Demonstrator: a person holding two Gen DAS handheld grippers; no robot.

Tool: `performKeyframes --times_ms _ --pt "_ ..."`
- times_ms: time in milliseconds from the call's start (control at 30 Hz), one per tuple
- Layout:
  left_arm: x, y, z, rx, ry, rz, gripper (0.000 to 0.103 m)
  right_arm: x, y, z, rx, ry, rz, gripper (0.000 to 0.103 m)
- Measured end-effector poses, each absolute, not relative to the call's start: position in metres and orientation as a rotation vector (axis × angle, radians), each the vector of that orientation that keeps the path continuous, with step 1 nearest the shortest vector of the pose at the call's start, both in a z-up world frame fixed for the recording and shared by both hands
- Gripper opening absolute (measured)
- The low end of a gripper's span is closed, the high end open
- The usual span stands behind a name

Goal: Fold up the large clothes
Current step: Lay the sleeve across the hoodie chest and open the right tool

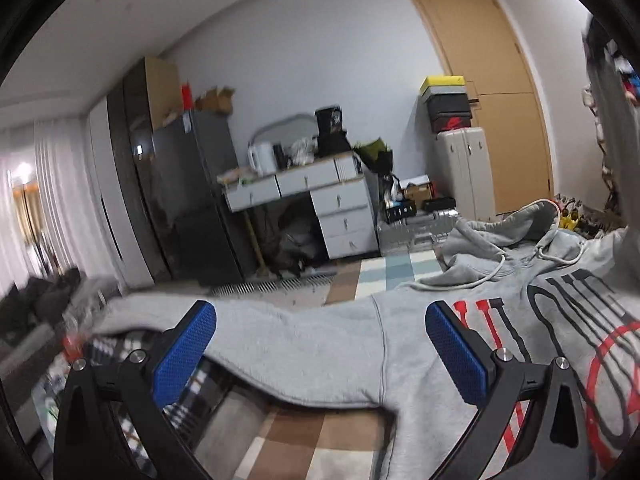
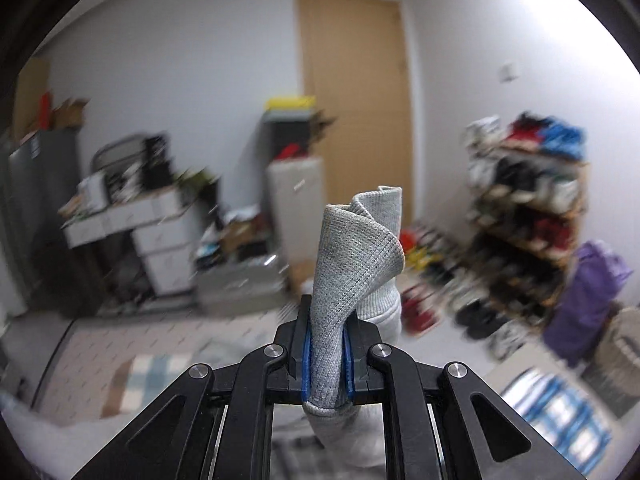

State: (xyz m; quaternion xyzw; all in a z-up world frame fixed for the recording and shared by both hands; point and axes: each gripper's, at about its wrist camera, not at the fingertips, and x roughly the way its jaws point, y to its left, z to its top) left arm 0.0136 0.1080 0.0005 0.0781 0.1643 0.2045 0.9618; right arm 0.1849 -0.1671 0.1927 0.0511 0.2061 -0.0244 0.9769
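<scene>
A grey hoodie with black and red print lies spread flat in the left wrist view, its hood and white drawstring at the far right. One sleeve stretches out to the left. My left gripper hovers over that sleeve, its blue pads wide apart and empty. In the right wrist view my right gripper is shut on a ribbed grey cuff of the hoodie, lifted high so the cloth stands above the jaws and hangs below them.
A checked rug lies under the hoodie. Against the back wall stand a dark fridge, a white drawer desk, stacked boxes and a wooden door. A shoe rack and a purple bag fill the right side.
</scene>
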Motion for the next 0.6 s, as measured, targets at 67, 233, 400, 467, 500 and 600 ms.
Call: performKeyframes --times_ms 67,233,400,467,500,600 --pt "0.014 0.119 0.005 0.101 0.337 0.406 0.102 0.187 -0.134 0.163 0.089 0.472 0.021 0.012" --pt "0.009 0.13 0.011 -0.025 0.338 0.364 0.102 0.193 -0.055 0.075 0.019 0.623 0.208 0.012" --pt "0.009 0.138 0.009 -0.074 0.355 0.371 0.102 0.192 0.027 0.002 -0.228 0.735 0.402 0.012" --pt "0.011 0.142 0.008 -0.099 0.36 0.362 0.102 0.193 0.049 -0.023 -0.268 0.816 0.45 0.012" --pt "0.011 0.144 0.008 -0.109 0.362 0.361 0.102 0.194 0.055 -0.034 -0.278 0.853 0.462 0.012" --pt "0.009 0.148 0.009 -0.137 0.368 0.355 0.102 0.196 0.076 -0.072 -0.32 0.969 0.493 0.012"
